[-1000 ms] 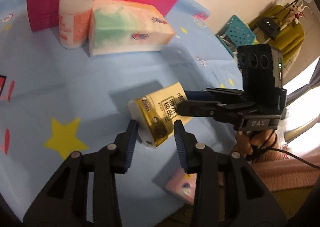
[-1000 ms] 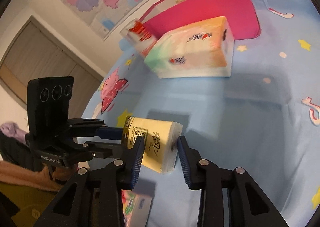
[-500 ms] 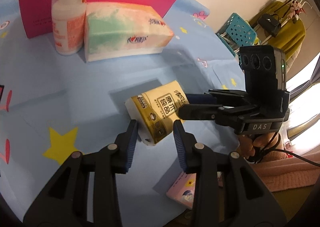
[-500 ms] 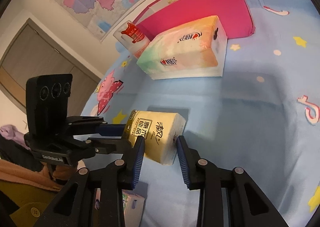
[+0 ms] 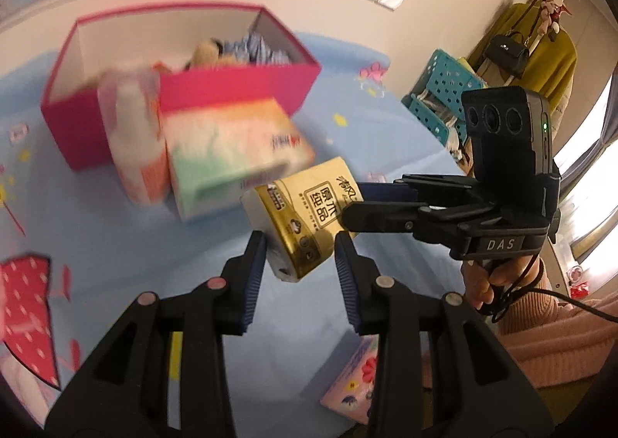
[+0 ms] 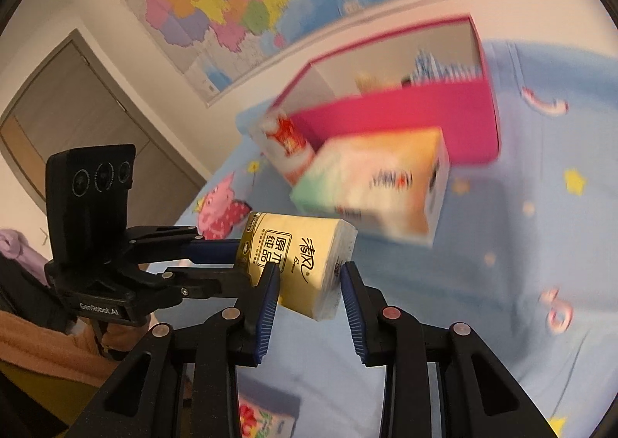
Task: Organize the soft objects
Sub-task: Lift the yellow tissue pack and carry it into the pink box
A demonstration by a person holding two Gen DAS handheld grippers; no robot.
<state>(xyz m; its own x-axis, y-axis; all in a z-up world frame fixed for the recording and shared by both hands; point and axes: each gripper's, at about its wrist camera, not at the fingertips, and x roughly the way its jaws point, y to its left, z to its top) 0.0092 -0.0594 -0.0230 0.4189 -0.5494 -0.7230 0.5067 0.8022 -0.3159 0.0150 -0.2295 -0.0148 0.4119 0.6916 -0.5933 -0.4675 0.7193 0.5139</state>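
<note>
Above the blue star-print bedsheet (image 5: 96,214), beneath a wall map (image 6: 239,1), both hand-held grippers clamped on one yellow tissue pack (image 5: 305,214).

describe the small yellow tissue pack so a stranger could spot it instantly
Find the pink box on the blue sheet; a pastel tissue box sits before it. Nearer the camera, the yellow tissue pack is the gold-wrapped one with black characters, the only item held off the sheet.

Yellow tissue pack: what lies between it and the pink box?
In both wrist views, the pastel tissue box lies between the yellow tissue pack and pink box.
</note>
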